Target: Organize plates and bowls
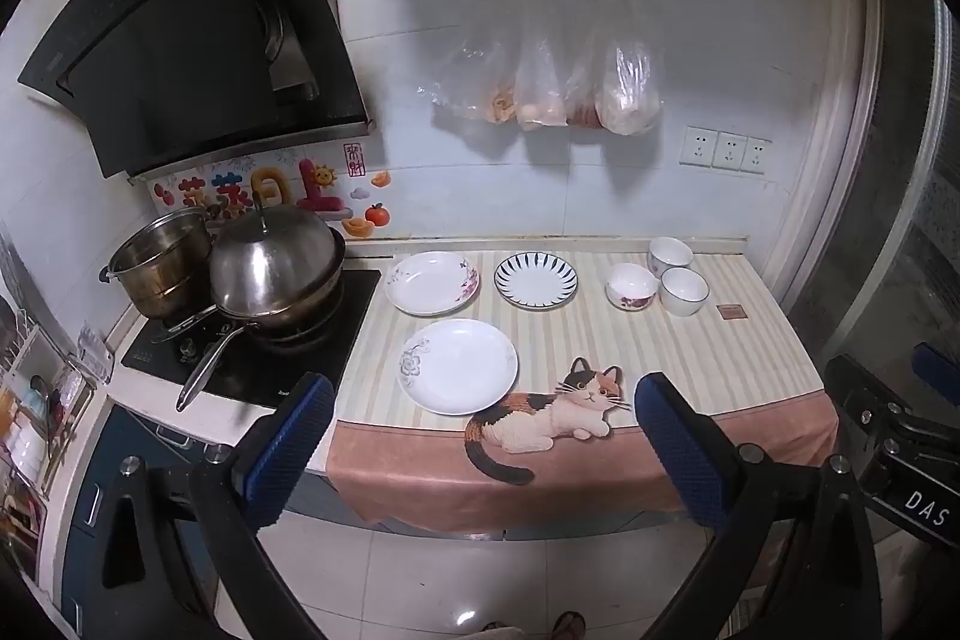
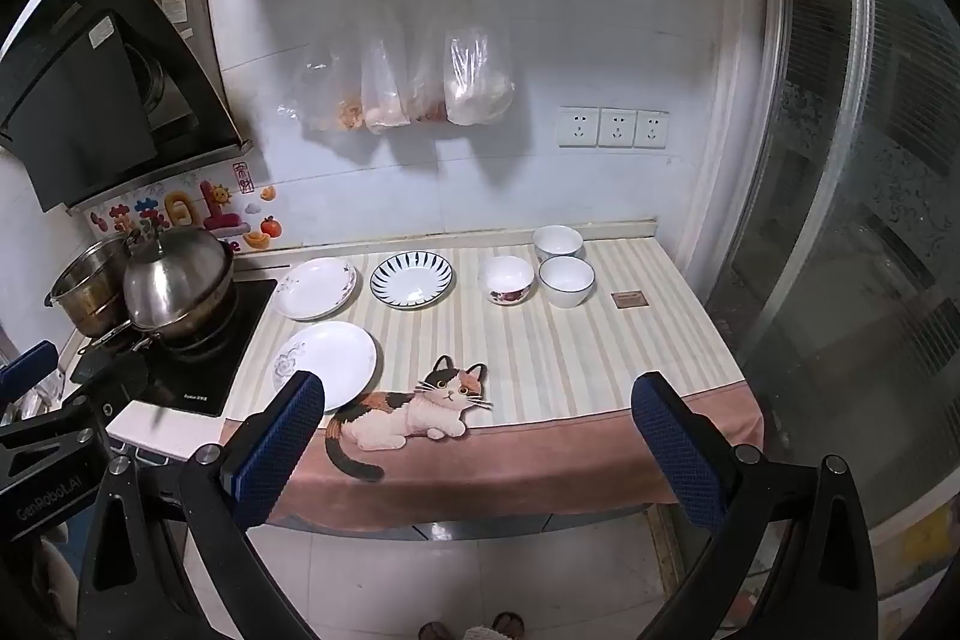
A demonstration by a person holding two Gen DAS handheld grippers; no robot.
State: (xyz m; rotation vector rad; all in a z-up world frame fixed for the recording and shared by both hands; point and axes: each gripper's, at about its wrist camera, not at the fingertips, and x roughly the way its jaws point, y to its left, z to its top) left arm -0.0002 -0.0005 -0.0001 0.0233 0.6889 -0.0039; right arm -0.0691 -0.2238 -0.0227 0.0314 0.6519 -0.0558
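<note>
The left gripper and the right gripper both tilt downward with their blue-padded jaws spread wide and nothing between them, each one's black frame showing at the other's outer side, the person's feet below.

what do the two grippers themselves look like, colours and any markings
Both match: black angular frames with round silver bolts, each finger faced with a blue dimpled pad. The left gripper body reads "GenRobot.AI" in white, seen from the right wrist view; the right gripper shows "DAS" in the left wrist view.
</note>
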